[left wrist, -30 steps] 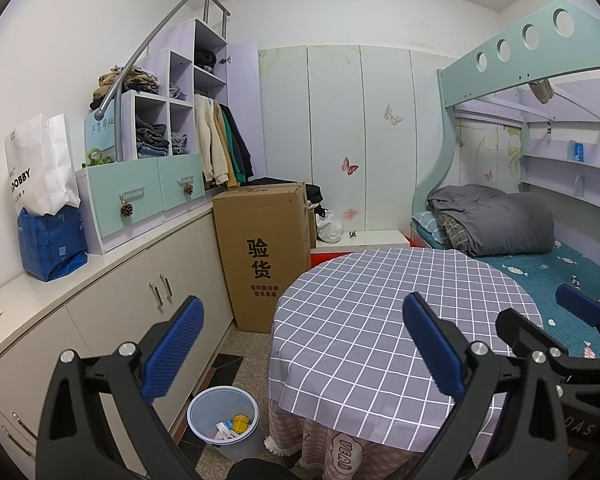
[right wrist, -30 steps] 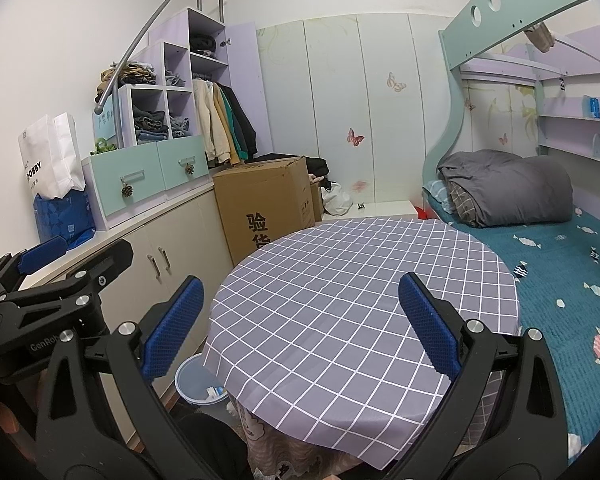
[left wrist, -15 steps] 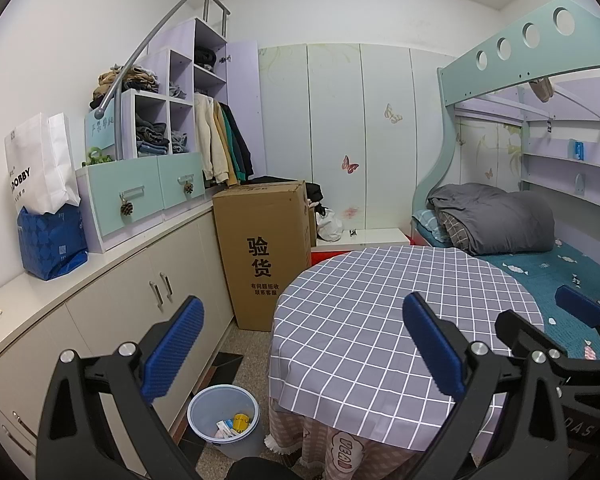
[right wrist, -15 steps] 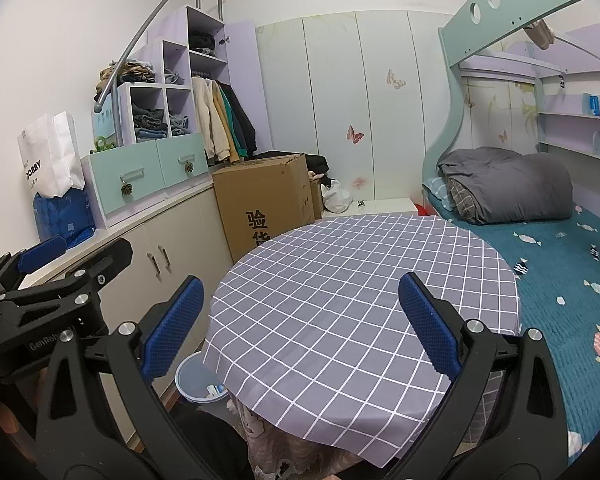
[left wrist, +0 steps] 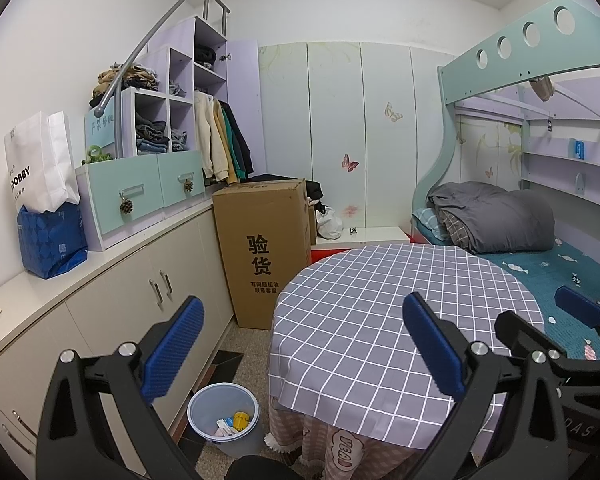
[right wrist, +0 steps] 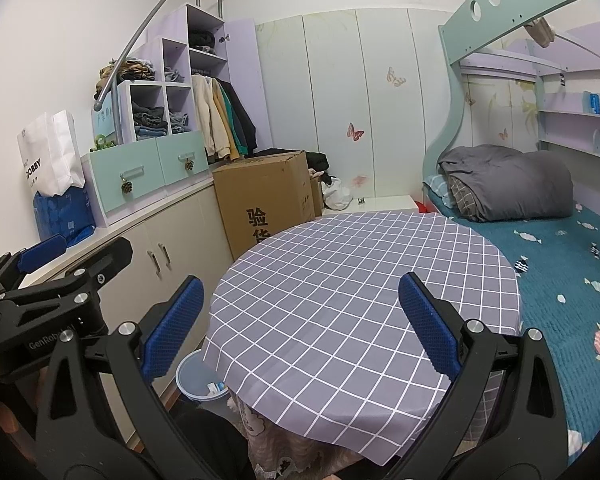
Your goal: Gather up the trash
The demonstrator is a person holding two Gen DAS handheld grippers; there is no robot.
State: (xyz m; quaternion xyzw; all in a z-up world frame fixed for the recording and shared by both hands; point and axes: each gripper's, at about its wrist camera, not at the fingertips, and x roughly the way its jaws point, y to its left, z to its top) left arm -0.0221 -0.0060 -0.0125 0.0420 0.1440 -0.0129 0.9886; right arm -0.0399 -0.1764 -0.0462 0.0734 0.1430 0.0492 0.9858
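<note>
basically nothing's moved in the last second: left gripper point(left wrist: 300, 344) and right gripper point(right wrist: 298, 328) both hang wide open and empty over the table point(right wrist: 340, 280). trash sits in the bin point(left wrist: 223, 416) below, so collecting looks done.

bin point(left wrist: 223, 416) left of table point(left wrist: 380, 320) | box point(left wrist: 262, 252) behind bin

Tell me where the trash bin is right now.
The trash bin stands on the floor at the bottom of the left wrist view, between the cabinet doors on its left and the checked round table on its right, nearer than the cardboard box.
</note>
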